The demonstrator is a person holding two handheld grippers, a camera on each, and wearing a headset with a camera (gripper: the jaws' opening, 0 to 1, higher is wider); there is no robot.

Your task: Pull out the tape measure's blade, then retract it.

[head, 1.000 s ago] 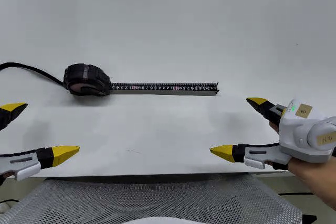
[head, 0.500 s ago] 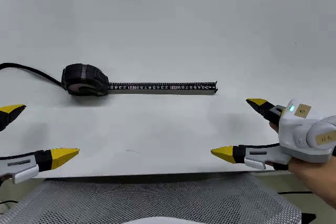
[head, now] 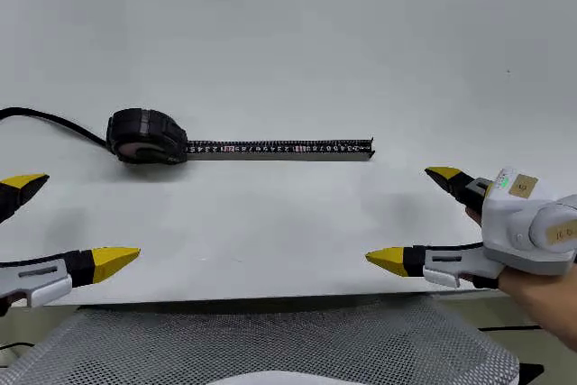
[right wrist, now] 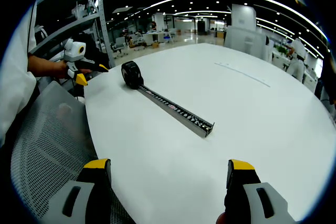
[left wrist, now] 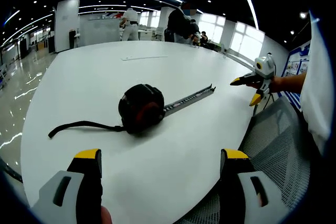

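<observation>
— How do the two grippers stand?
— The right gripper (head: 398, 215) sits in the lower right of the head view, its yellow-tipped jaws spread wide with nothing between them. The left gripper (head: 86, 216) is at the lower left edge, just as wide and also empty.
— And the tape measure?
— The tape measure (head: 147, 137) lies on the white table (head: 288, 42), left of centre in the head view, above the left gripper and apart from it. In the left gripper view its black case (left wrist: 142, 107) sits mid-frame, above the gap between the jaws.
— The blade?
— The blade (head: 279, 148) lies drawn out flat on the table, running rightwards from the case to its end hook (head: 370, 148), just right of centre. The hook lies up and left of the right gripper, not touching it.
— Anything else?
— A black strap (head: 45, 117) trails from the case to the left edge. A grey mesh chair (head: 270, 344) shows along the bottom.
</observation>
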